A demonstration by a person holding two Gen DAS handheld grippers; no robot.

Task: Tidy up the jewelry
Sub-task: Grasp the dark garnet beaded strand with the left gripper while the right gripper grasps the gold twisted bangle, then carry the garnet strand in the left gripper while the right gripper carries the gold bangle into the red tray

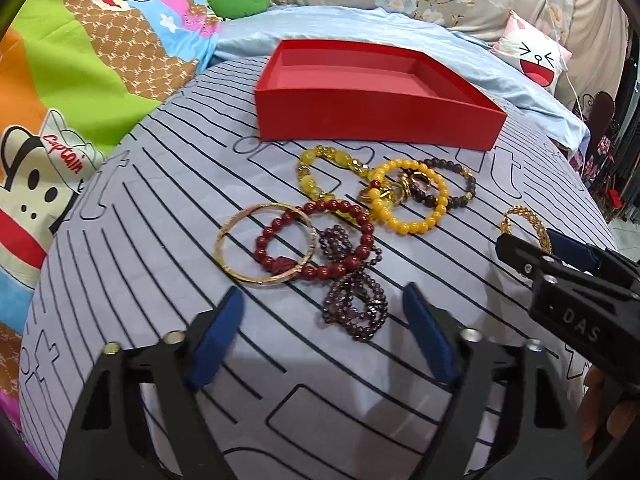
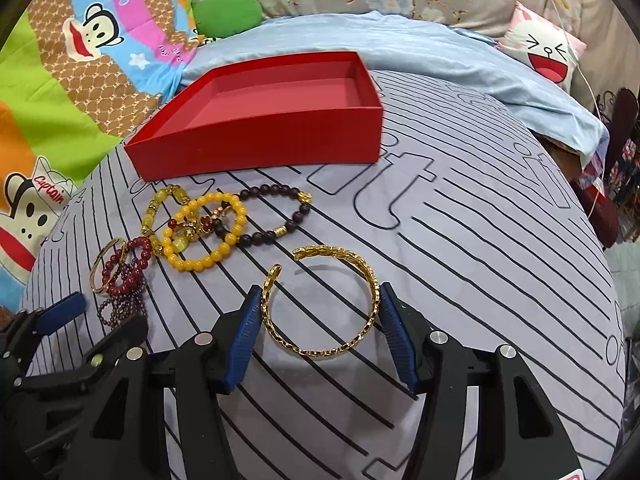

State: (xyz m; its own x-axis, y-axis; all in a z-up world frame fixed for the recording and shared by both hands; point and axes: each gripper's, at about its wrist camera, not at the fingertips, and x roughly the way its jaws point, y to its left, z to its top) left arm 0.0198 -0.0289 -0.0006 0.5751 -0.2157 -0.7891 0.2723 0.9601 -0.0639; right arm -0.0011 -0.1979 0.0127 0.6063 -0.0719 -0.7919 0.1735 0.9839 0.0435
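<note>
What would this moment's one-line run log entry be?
right gripper: shut on gold cuff bangle | left gripper: open over purple bead strand | red box: empty

Matt card, shiny beads, soft cloth

The red box (image 1: 376, 124) looks like matt card; the gold bangle (image 2: 320, 304) is bright textured metal; the yellow bead bracelet (image 2: 208, 232) is glossy; the striped bedsheet (image 2: 460, 264) is smooth matt cloth.

Right hand-held gripper (image 1: 528, 240) hides part of the gold bangle (image 1: 524, 220), seemingly its lower half.
</note>
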